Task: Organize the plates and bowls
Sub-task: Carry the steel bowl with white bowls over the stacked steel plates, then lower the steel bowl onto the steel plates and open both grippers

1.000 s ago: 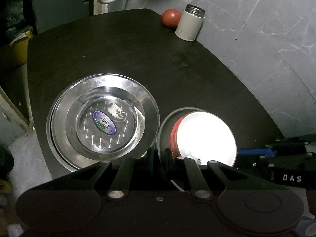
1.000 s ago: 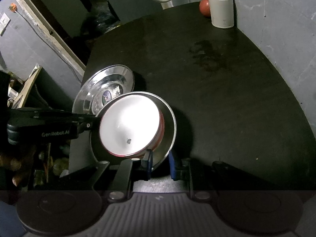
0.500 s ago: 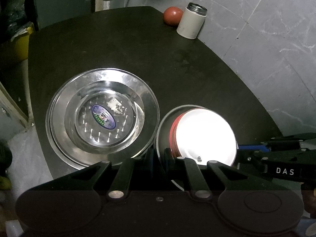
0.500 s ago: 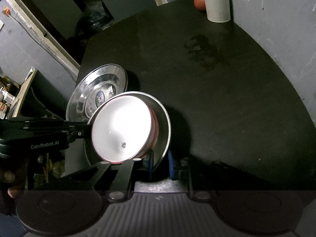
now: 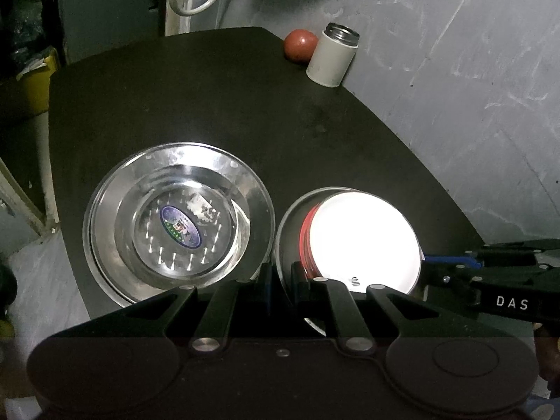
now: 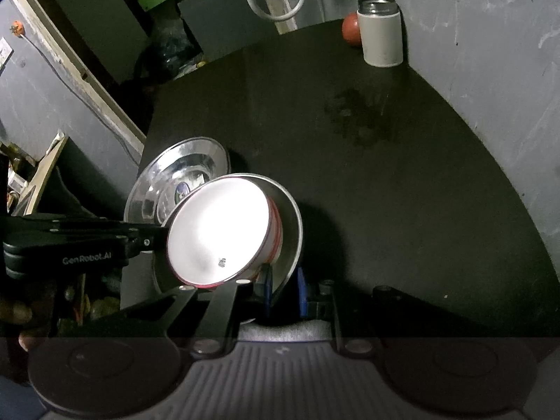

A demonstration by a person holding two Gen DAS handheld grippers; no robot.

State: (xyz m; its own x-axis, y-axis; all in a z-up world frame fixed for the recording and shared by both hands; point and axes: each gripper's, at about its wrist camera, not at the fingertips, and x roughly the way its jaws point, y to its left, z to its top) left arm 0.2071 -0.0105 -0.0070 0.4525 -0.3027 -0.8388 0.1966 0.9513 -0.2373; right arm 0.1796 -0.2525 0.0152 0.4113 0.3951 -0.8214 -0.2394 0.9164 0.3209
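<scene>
Steel plate [image 5: 105, 217] with steel bowl [image 5: 182, 224] inside sits unmoved at table [image 5: 210, 105] left edge, steel pan [image 6: 290, 231] holding red-white bowl [image 6: 217, 231] now tilted higher, left gripper [image 5: 280, 280] and right gripper [image 6: 283, 287] both clenched on pan rim, pan's near rim hidden, far table open bar canister [image 5: 332, 57], tomato [image 5: 299, 45].

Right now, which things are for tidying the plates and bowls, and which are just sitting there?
For the job: steel plate, small steel bowl in it, steel bowl both grippers hold, white bowl inside that.

Just sitting: red ball, white jar.
</scene>
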